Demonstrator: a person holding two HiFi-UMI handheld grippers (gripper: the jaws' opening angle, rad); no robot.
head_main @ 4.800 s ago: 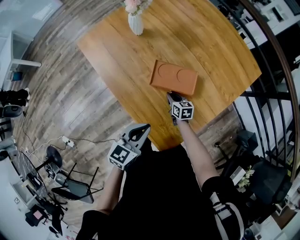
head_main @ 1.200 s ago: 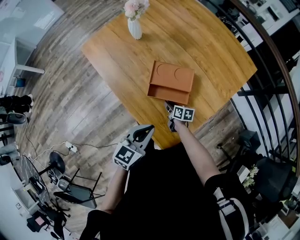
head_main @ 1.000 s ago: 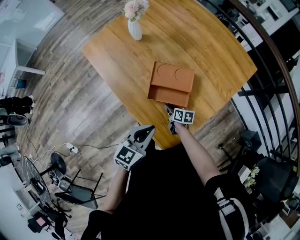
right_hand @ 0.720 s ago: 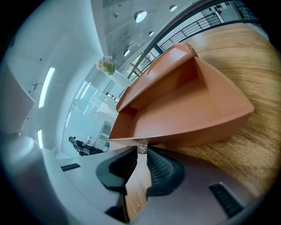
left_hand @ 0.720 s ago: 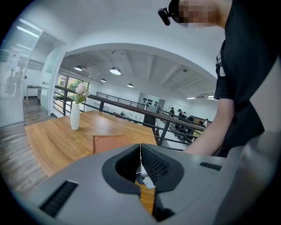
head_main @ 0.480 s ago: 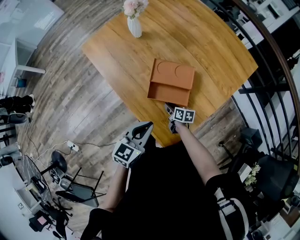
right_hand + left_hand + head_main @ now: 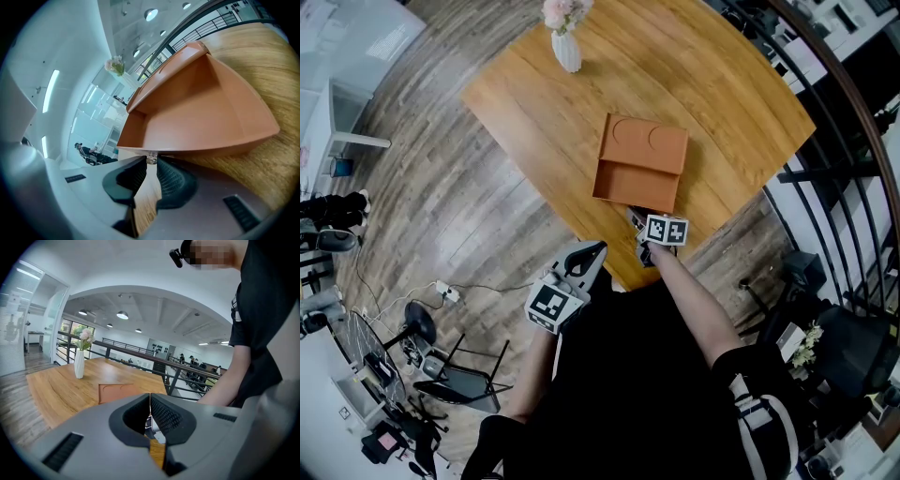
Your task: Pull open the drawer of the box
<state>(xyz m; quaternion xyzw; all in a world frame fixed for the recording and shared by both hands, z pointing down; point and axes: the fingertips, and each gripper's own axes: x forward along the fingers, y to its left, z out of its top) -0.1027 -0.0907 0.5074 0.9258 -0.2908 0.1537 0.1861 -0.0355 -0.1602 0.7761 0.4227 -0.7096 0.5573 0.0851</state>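
Compared with nearly five seconds back, the drawer [image 7: 633, 186] now stands pulled out of the box [image 7: 649, 145] toward the person, its shallow tray open and bare inside; then it was shut flush with the box front. Against the frame half a second ago, little differs: the drawer is out about as far and the box sits in much the same spot.

The right tongs [image 7: 151, 161] pinch the small metal knob [image 7: 151, 158] on the drawer's front wall, one pad on each side of it, just at the near edge of the desk [image 7: 722, 84]. The left tongs [image 7: 150, 404] are pressed together with nothing between them, held off the desk's near edge beside the person's body, as before.

By count: one orange-brown box, lying near the middle of the desk, with one drawer and two round outlines in its top; one white vase [image 7: 565, 49] with pale flowers, standing well apart at the far corner; two tongs.
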